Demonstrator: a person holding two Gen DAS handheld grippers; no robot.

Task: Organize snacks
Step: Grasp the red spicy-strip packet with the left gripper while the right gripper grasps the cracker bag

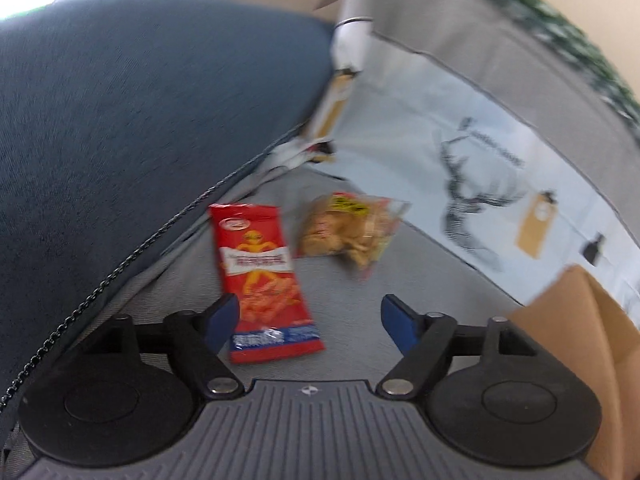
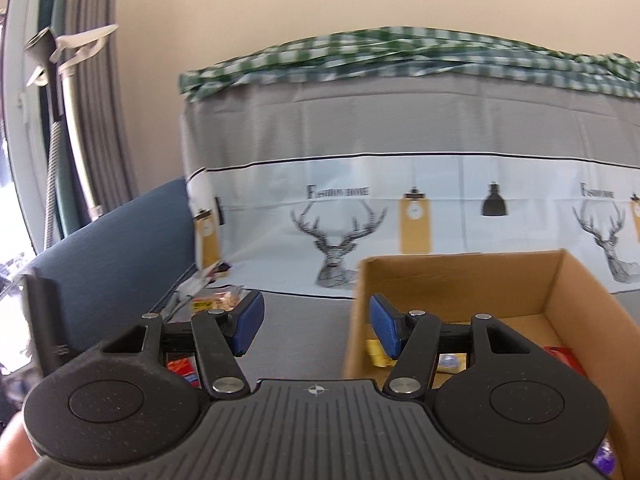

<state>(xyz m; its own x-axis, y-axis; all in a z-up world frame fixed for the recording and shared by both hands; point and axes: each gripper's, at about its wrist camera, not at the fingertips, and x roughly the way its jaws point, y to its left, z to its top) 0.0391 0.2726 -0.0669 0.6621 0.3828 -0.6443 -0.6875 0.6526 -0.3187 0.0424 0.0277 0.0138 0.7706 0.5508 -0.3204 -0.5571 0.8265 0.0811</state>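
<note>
The left gripper [image 1: 310, 322] hangs open over the red snack packet [image 1: 264, 280], jaws straddling its near end for pickup. The packet lies flat on the grey sofa seat [image 1: 420, 280], long axis pointing away. The right gripper [image 2: 316, 326], empty and half-open, hovers beside the cardboard box [image 2: 460, 280].

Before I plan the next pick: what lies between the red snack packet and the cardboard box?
Only bare grey cloth between the red snack packet and the cardboard box, seen in the left wrist view.

wall [image 2: 320, 0]: beige | sofa cover [image 2: 360, 128]: grey, deer print | cushion [image 1: 140, 120]: blue
</note>
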